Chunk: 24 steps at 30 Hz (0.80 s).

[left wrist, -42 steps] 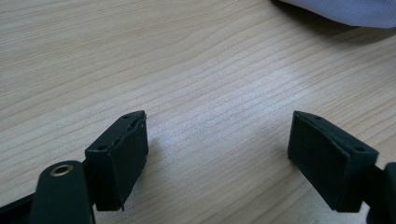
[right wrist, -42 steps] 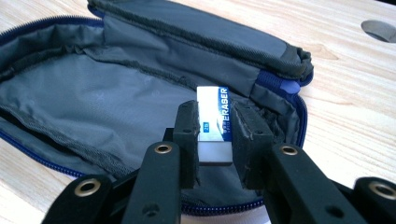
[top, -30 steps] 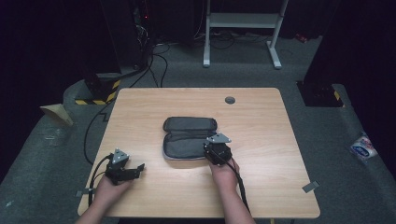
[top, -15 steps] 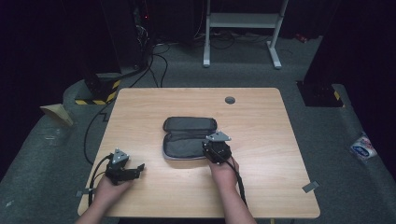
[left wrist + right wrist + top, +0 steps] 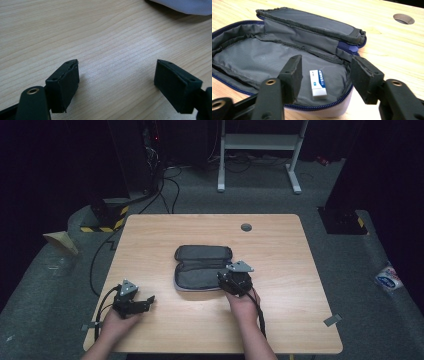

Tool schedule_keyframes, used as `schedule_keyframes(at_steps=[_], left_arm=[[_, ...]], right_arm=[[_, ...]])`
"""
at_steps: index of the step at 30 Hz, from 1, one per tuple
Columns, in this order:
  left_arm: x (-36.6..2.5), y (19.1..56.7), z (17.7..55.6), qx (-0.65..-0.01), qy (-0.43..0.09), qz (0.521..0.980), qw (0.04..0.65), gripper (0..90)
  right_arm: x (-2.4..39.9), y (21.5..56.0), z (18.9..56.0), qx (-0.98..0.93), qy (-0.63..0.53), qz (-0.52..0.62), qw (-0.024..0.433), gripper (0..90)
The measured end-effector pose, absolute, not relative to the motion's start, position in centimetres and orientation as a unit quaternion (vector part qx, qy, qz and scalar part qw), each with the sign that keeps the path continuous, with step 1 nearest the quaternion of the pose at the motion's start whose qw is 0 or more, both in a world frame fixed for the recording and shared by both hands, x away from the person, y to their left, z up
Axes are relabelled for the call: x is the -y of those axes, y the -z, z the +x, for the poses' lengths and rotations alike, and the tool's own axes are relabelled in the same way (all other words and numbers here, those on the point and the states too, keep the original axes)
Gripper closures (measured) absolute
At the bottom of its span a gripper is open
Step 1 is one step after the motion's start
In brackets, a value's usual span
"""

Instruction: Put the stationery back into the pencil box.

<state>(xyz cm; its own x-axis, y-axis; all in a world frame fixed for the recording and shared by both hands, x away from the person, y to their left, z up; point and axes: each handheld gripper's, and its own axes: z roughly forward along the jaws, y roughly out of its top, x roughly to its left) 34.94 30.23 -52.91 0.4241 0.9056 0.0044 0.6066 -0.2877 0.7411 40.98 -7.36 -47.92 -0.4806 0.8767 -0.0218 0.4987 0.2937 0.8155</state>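
The open pencil case (image 5: 202, 267) lies at the middle of the surface (image 5: 295, 310), its lid folded toward the far side and its grey-lined tray facing up. A white eraser (image 5: 319, 83) lies flat on the lining at the right end of the tray, near the zip edge. The right hand-held gripper (image 5: 324, 72) stands over that end; its jaws have just been opening and now sit about half apart, with the eraser between them but touched by neither pad, so nothing is held. The step in hand appears to be releasing the eraser into the case. To finish it well, spread the jaws until both pads clear the eraser fully, then lift straight up before drawing back toward the near edge, so that no pad drags the eraser or snags the lining and zip. Keep the jaw tips off the raised wall at the right end of the case. The left hand-held gripper (image 5: 131, 300) rests at the near left of the surface, well apart from the case, jaws wide apart and holding nothing; it could steady the case if the case shifts.
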Motion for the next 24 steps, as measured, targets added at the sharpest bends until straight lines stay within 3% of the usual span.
schedule_keyframes(at_steps=[11,24], left_arm=[[-30.4,52.9,34.2,-0.489,-0.221,0.773,0.34,20.4],[-30.1,52.9,34.2,-0.498,-0.223,0.767,0.339,19.4]], right_arm=[[10.8,48.4,40.0,-0.758,-0.398,0.451,0.254,32.0],[19.4,50.8,38.0,-0.74,-0.351,0.508,0.268,27.2]])
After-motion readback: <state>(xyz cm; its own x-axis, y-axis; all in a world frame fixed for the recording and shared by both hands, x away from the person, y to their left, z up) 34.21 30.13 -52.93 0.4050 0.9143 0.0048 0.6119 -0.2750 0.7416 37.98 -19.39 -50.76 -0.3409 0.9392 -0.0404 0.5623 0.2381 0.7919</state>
